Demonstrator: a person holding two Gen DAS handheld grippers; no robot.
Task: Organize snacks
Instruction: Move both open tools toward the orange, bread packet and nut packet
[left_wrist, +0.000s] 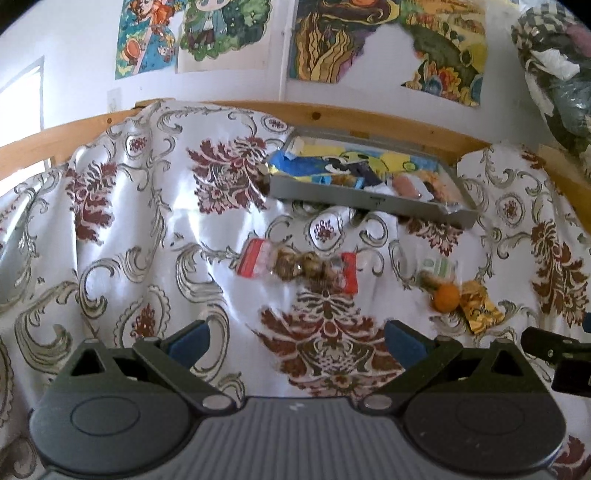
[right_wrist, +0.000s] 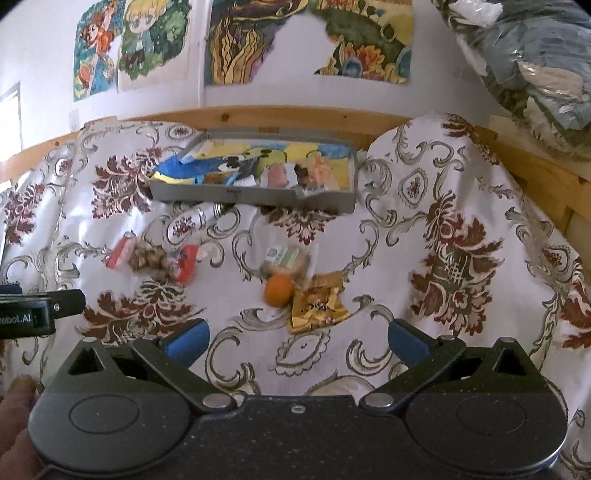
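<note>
Glossy white cloth (left_wrist: 155, 229) with maroon and grey scrollwork covers the bed, backed by a pine rail (left_wrist: 369, 114) and postered wall. Far off sits a grey tray (right_wrist: 258, 194) heaped with bright wrappers. Nearer lie a clear red-ended packet (left_wrist: 295, 267) of brown lumps on the left, then a green-labelled pack (right_wrist: 286, 256), an orange ball (right_wrist: 277, 290) and a crinkled gold packet (right_wrist: 317, 304). Left tongs (left_wrist: 297, 341) and right tongs (right_wrist: 298, 339) hang apart, empty.

Both wrist cameras look forward over the bedspread (left_wrist: 147, 221), sharing the tray (right_wrist: 258, 195).
</note>
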